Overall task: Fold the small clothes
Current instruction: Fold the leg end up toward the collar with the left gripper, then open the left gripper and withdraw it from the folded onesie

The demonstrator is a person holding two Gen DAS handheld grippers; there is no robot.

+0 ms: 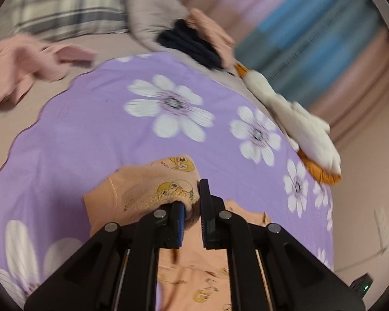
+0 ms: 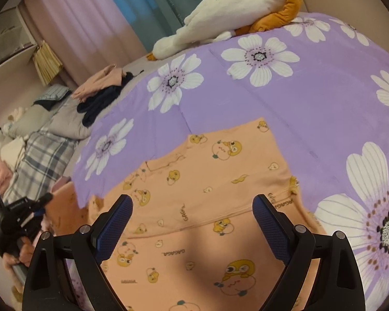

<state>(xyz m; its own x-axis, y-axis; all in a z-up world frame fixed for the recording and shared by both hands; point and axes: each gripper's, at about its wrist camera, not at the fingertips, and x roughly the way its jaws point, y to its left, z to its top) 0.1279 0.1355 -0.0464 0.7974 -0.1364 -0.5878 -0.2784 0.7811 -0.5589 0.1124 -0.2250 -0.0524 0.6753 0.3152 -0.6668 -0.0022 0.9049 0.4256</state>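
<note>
My left tongs (image 1: 192,207) are nearly closed, pinching a bunched edge of the peach garment (image 1: 153,181), the one printed with little yellow cartoon figures. The cloth wraps over the left pad and hangs below and behind the tongs, lifted off the purple flowered bedspread (image 1: 90,119). My right tongs (image 2: 192,223) stand wide open with nothing in them, hovering just above the main body of the same garment (image 2: 207,176), which lies mostly flat on the bedspread (image 2: 311,98) directly ahead of and beneath them. Off to the far left in the right view I can see my left tongs (image 2: 42,202) carrying their corner.

Further out, beyond the left tongs, a pile of pink and dark clothes (image 1: 194,41) sits near the bed's far edge, with a white plush duck (image 1: 298,119) to the right of it.

The risks, as I judge them: the grip is on a thick bunch rather than a single clean edge, so cloth could slip out mid-fold or drag extra layers along, leaving a crooked crease. With the right tongs not pinning anything, the whole garment could slide across the smooth bedspread as I pull, rather than folding over itself.
</note>
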